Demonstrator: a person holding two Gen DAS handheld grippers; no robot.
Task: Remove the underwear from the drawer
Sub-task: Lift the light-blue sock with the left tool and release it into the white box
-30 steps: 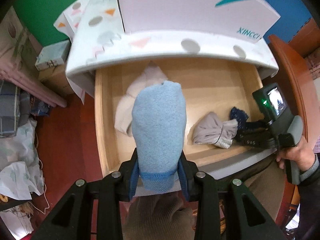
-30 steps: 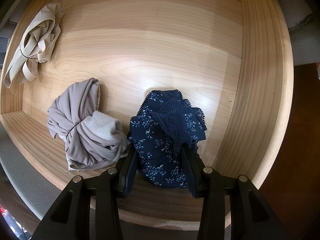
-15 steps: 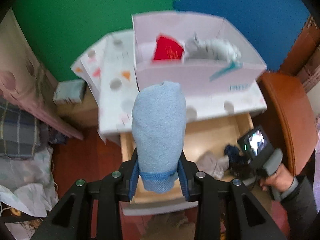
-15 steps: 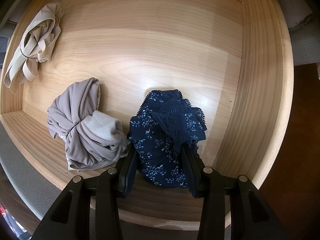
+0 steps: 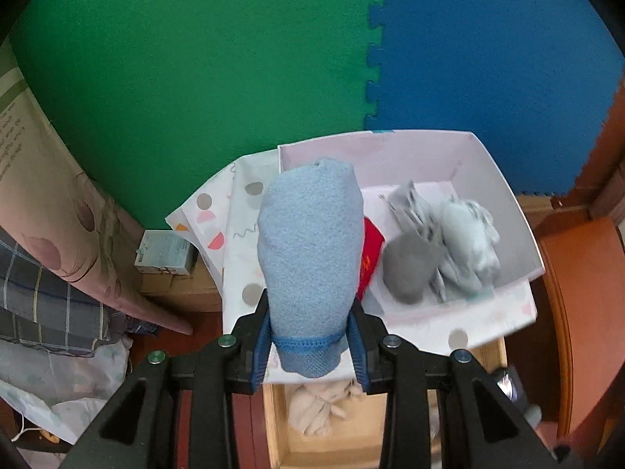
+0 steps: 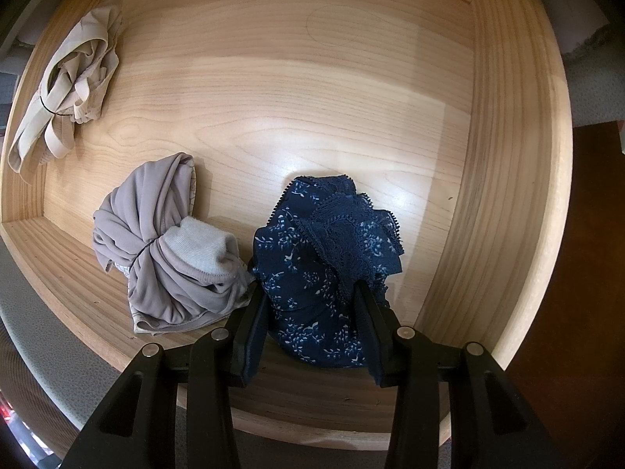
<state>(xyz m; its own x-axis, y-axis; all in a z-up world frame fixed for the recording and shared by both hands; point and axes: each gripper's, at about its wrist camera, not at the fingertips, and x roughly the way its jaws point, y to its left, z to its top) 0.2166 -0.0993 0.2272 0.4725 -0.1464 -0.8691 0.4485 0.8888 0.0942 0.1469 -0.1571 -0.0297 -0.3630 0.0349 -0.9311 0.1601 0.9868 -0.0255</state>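
My left gripper (image 5: 310, 346) is shut on a rolled light blue underwear (image 5: 310, 246), held high in front of a pale pink box (image 5: 519, 203) on the dresser top. That box holds grey and pale blue bundles (image 5: 445, 250) and a red piece (image 5: 369, 262). Below lies the open wooden drawer (image 5: 273, 422) with a beige bundle (image 5: 324, 410). In the right wrist view, my right gripper (image 6: 312, 308) is shut on a navy floral lace underwear (image 6: 324, 258) resting on the drawer floor (image 6: 297, 97). A grey bundle (image 6: 168, 246) lies just left of it.
A beige underwear (image 6: 66, 93) lies at the drawer's far left. A spotted white cloth (image 5: 242, 234) covers the dresser top. Green and blue foam mats (image 5: 234, 58) line the wall. A small box (image 5: 166, 254) and bedding (image 5: 43, 293) sit at the left, a wooden chair (image 5: 578, 293) at the right.
The left gripper rose with the light blue underwear from over the drawer to the level of the pink box, whose inside now shows. The right gripper stayed still on the navy underwear.
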